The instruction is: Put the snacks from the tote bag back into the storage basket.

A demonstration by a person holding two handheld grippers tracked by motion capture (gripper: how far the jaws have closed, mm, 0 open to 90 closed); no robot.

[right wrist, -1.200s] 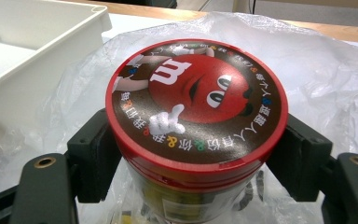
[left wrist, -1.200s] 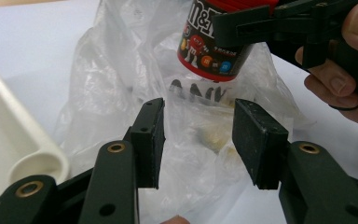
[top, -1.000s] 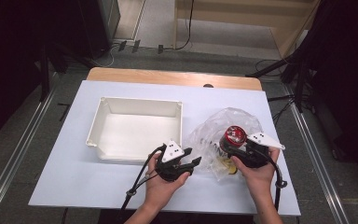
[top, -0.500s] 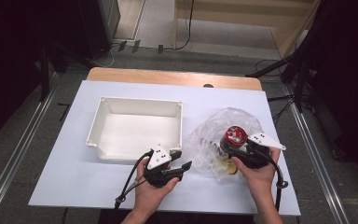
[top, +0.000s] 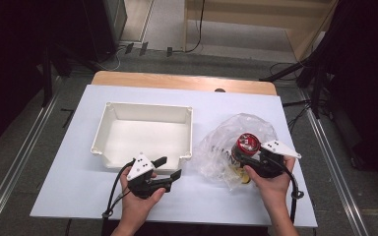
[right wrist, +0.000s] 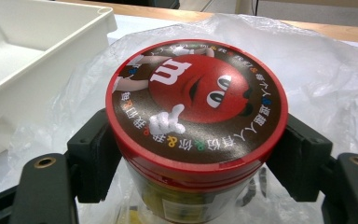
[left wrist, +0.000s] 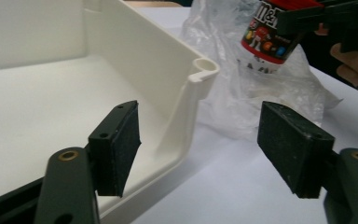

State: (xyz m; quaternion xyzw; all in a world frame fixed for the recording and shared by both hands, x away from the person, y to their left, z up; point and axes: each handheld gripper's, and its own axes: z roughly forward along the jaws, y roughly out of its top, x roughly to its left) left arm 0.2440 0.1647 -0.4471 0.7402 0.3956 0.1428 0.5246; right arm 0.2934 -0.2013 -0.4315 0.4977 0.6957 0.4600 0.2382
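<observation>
White board covers the table (top: 78,196), and a dark floor with cables lies behind it. On the right side, the right gripper (top: 250,164) clamps a candy jar (top: 245,146) with a red lid, which stands upright inside a clear plastic bag (top: 216,152). The left gripper (top: 170,169) hangs over the near right corner of the white tray (top: 106,130); its jaws have just been opening and nothing is between them.

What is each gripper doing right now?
Left gripper: open, jaws just opening, nothing between them.
Right gripper: shut on the round red-lidded candy jar.
</observation>
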